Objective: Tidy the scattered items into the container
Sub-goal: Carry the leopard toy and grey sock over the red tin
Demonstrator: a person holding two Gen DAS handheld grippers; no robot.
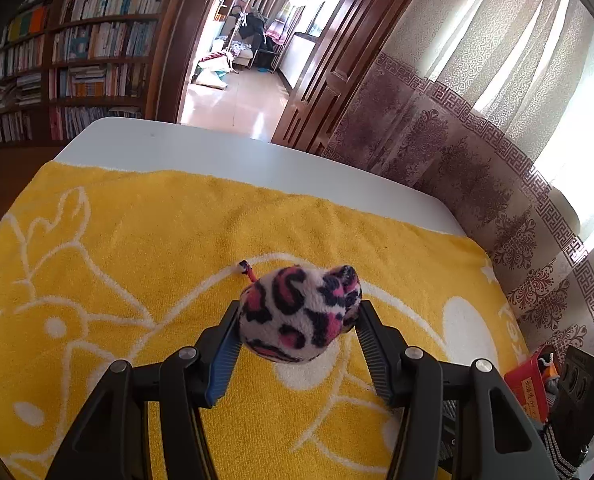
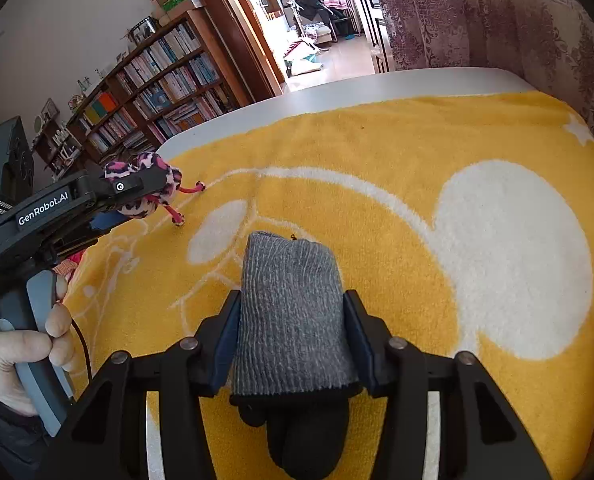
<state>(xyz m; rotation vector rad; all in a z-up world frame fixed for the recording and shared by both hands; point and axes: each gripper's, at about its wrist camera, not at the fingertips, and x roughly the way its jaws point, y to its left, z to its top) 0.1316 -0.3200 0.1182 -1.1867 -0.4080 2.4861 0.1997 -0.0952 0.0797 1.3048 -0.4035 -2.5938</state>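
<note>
A pink, black and white leopard-print plush toy (image 1: 301,312) sits between the pads of my left gripper (image 1: 297,312), which is shut on it and holds it just above the yellow towel (image 1: 137,240). Its thin pink cord legs (image 2: 175,214) dangle toward the towel. In the right wrist view the same toy (image 2: 145,184) shows at the left, in the left gripper (image 2: 137,196), held by a hand (image 2: 25,344). My right gripper (image 2: 293,312) is shut on a grey knitted sock (image 2: 293,304) with a black end. A red container (image 1: 531,380) shows at the lower right of the left wrist view.
The yellow towel with white drawings covers a white table (image 1: 225,152). A patterned curtain (image 1: 477,168) hangs close along the right side. A bookcase (image 1: 77,52) and an open doorway (image 1: 249,40) lie beyond the table's far edge.
</note>
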